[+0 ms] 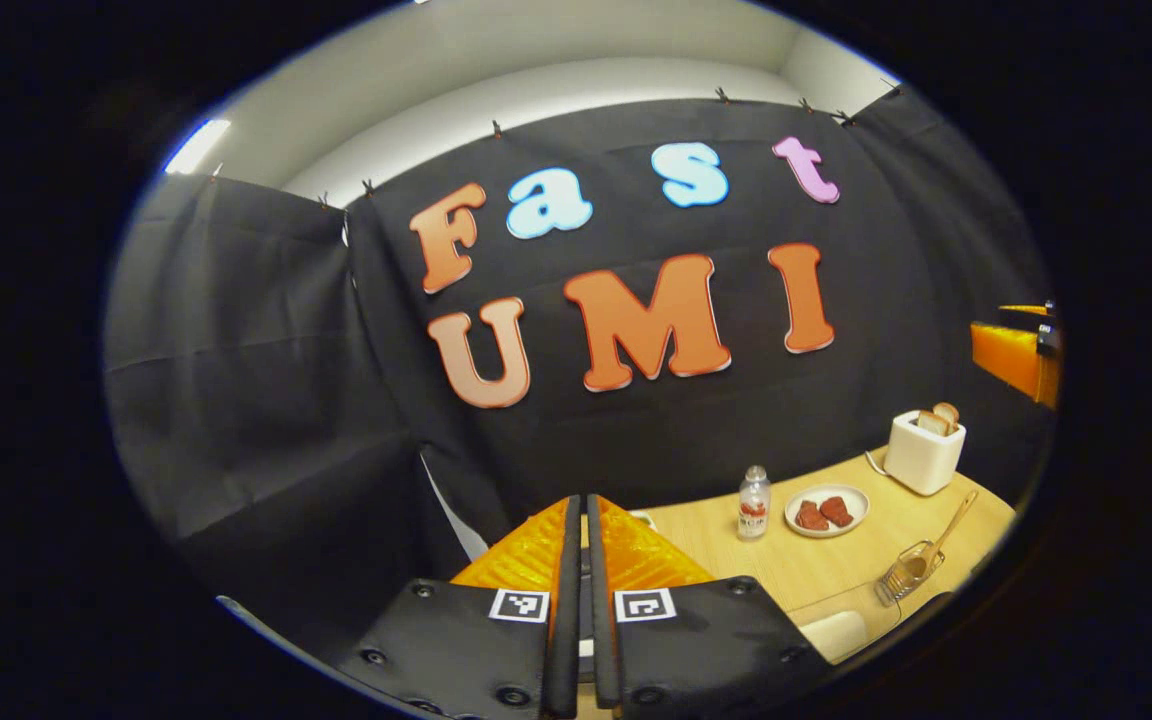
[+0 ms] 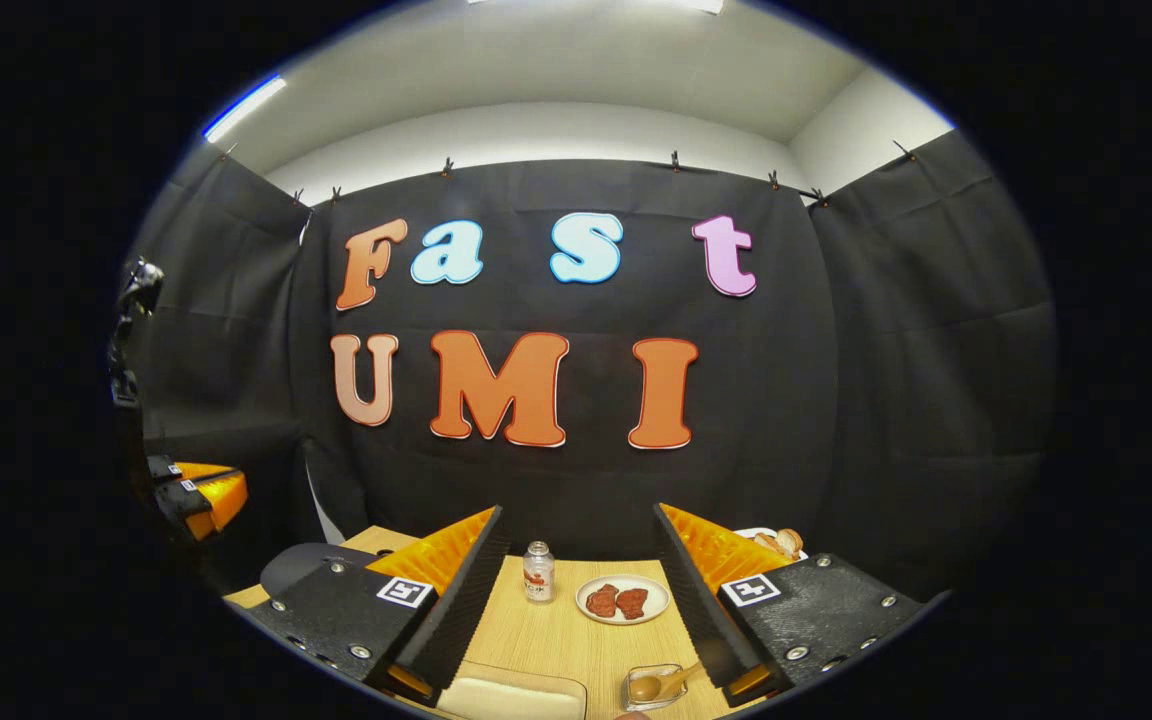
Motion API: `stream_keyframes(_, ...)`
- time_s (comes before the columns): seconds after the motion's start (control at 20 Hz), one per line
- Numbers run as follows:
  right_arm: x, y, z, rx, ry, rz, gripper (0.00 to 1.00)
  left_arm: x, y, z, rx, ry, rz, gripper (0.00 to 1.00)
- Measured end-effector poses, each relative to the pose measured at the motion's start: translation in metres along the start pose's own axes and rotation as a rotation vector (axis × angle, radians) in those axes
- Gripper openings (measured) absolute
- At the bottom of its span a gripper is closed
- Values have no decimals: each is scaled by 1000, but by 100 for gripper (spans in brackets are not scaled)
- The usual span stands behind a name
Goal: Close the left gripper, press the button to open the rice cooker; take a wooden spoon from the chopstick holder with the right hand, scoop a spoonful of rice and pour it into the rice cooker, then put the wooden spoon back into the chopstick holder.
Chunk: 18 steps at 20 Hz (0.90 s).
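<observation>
Above the bench (image 1: 796, 570), the left gripper (image 1: 581, 600) is held clenched on nothing, while the right gripper (image 2: 576, 590) is spread wide. The wooden spoon (image 1: 944, 535) is stood in the wire chopstick holder (image 1: 904, 575). Toppling that light holder may be risked when the spoon is pulled. A bottle (image 1: 754, 503), a plate of meat (image 1: 826, 511) and a toaster (image 1: 924, 450) are set nearby.

a small bottle (image 2: 538, 572) stands on the wooden table (image 2: 556, 630); at its 3 o'clock, a plate of red pieces (image 2: 622, 600), then a white toaster (image 1: 924, 450) holding bread.
</observation>
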State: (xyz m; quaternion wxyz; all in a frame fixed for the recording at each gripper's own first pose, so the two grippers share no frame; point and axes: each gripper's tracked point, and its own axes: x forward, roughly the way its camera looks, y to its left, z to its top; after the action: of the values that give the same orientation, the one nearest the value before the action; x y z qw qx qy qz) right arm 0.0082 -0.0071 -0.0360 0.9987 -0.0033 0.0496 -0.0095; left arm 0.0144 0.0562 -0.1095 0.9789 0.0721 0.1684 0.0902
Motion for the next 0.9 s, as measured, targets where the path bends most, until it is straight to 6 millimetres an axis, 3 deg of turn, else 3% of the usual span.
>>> stream_keyframes(0.15, 4, -3, -6, 7, 13, -6, 89, 20, 5, -33, -36, 136, 17, 9)
stream_keyframes(0.2, 5, -5, -8, 10, 18, -7, 89, 17, 3, -46, -54, 181, 10, 2)
stream_keyframes(0.25, 6, -7, -10, 11, 22, -10, 89, 20, 3, -55, -77, 212, 7, 7)
stream_keyframes(0.6, 12, -23, -29, -10, 57, -38, 90, 51, 2, -126, -253, 565, -62, 7)
stream_keyframes(0.9, 13, -44, -44, -35, 75, -76, 90, 62, 4, -165, -398, 780, -124, 6)
